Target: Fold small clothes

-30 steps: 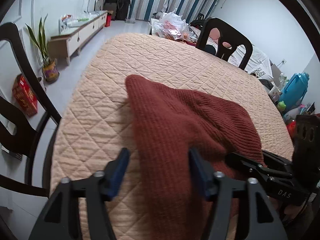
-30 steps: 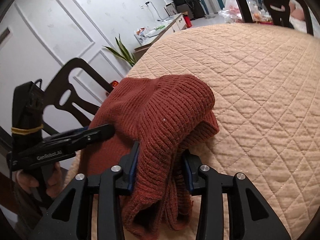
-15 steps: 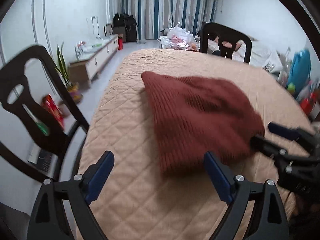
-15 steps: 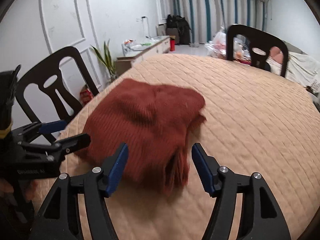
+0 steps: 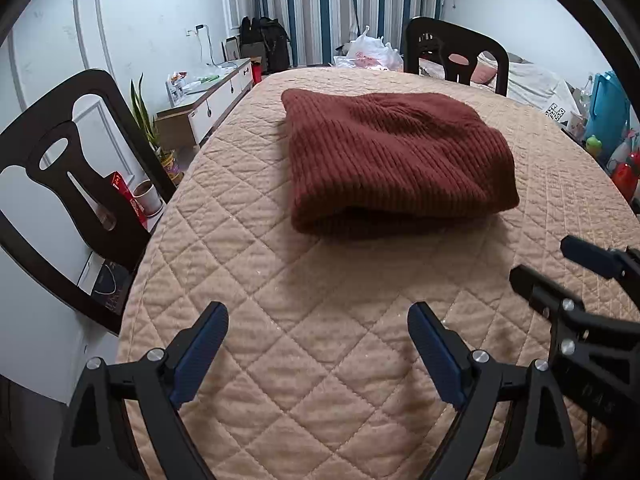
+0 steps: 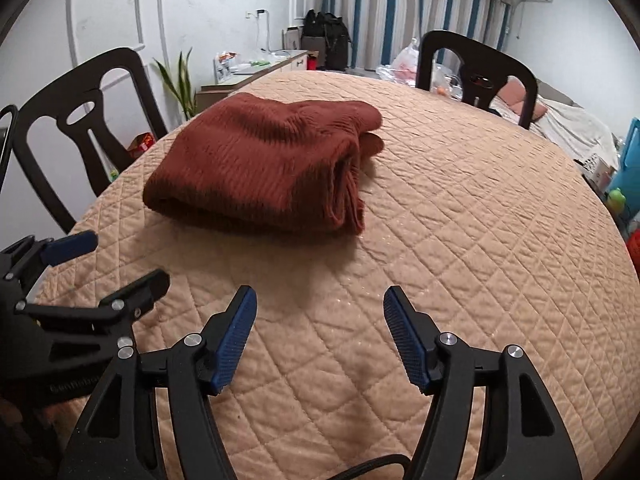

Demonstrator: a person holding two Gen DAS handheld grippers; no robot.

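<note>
A rust-red ribbed knit garment (image 5: 396, 164) lies folded in a thick stack on the peach quilted table cover (image 5: 320, 340); it also shows in the right wrist view (image 6: 268, 168). My left gripper (image 5: 318, 344) is open and empty, drawn back from the garment's near edge. My right gripper (image 6: 320, 332) is open and empty, also back from the garment. Each gripper shows in the other's view: the right one (image 5: 560, 272) at the right edge, the left one (image 6: 96, 264) at the left edge.
Black chairs stand at the table's left (image 5: 72, 184) and far side (image 5: 456, 52). A white low cabinet (image 5: 208, 96) and a potted plant (image 5: 144, 120) are along the left wall. A blue container (image 5: 608, 108) and small bottles stand at the right.
Both grippers let go of the garment, opened wide and pulled back toward the near table edge. The garment now lies folded and still.
</note>
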